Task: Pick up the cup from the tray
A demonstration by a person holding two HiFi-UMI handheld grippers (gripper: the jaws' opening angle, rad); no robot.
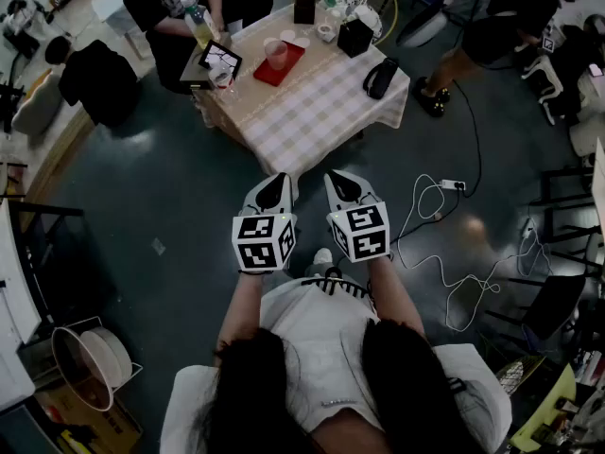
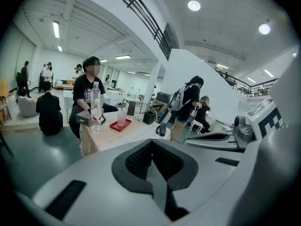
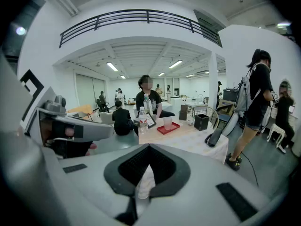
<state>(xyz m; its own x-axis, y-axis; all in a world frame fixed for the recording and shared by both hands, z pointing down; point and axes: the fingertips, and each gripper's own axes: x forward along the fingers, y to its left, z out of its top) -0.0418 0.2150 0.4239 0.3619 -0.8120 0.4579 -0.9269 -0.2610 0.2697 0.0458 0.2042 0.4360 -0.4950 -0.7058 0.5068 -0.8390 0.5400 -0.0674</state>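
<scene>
My left gripper [image 1: 273, 193] and right gripper [image 1: 346, 188] hang side by side, tilted down, well short of the bench [image 1: 321, 112]. Both pairs of jaws are closed with nothing between them. The cup [image 1: 276, 53] stands upright on the red tray [image 1: 268, 76], well ahead of my jaws on the bench's far part. It lies ahead and slightly left of the left jaws, and ahead and slightly right of the right jaws. A bottle [image 1: 198, 20] stands left of the tray.

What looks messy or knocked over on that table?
Nothing stands out. The cup stands upright on the red tray, and the bottle is upright too.
</scene>
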